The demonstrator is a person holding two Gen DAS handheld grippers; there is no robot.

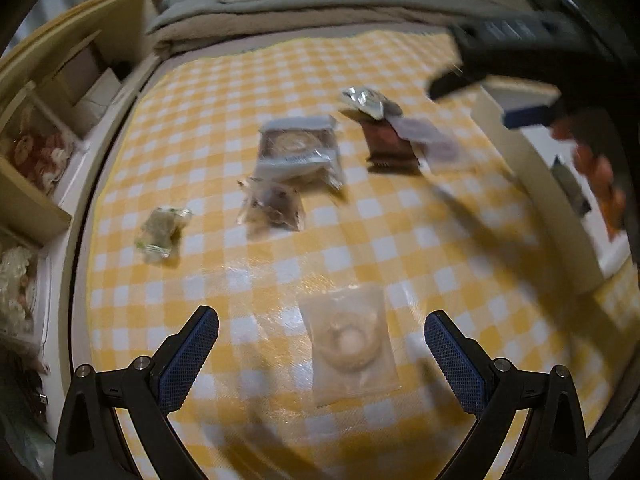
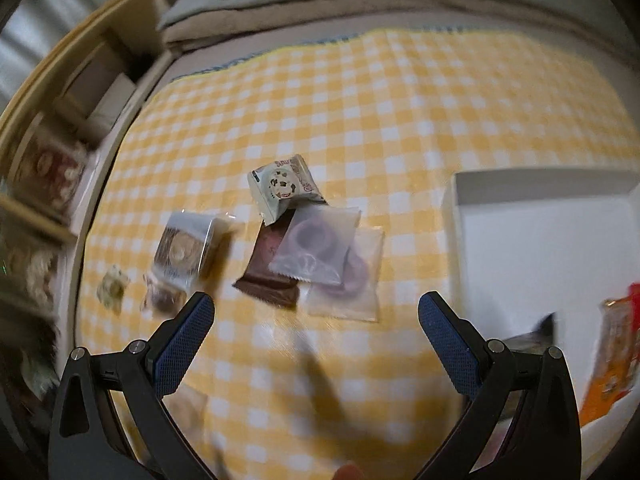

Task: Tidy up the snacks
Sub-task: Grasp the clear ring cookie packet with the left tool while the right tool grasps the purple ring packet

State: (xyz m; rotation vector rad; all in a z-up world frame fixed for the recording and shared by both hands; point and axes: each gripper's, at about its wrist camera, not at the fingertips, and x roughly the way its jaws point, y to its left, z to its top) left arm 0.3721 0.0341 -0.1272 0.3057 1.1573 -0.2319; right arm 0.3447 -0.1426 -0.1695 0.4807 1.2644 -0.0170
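Several wrapped snacks lie on a yellow checked cloth (image 1: 400, 216). My left gripper (image 1: 322, 320) is open above a pale translucent packet (image 1: 350, 344) with a round cookie inside. Farther off lie a clear box with a brown pastry (image 1: 298, 148), a small clear bag (image 1: 272, 204), a green sweet (image 1: 160, 232) and a dark red packet (image 1: 390, 144). My right gripper (image 2: 316, 306) is open and empty, just short of two frosted packets (image 2: 316, 244) lying over a brown packet (image 2: 268, 280), with a cow-print packet (image 2: 284, 184) behind. The right gripper's body (image 1: 520, 56) crosses the left wrist view's upper right.
A white box (image 2: 520, 248) stands at the right on the cloth, with orange and dark snack packs (image 2: 612, 348) in its near end. A wooden shelf (image 1: 48, 120) with goods lines the left side. Folded grey bedding (image 1: 320, 4) lies beyond the cloth.
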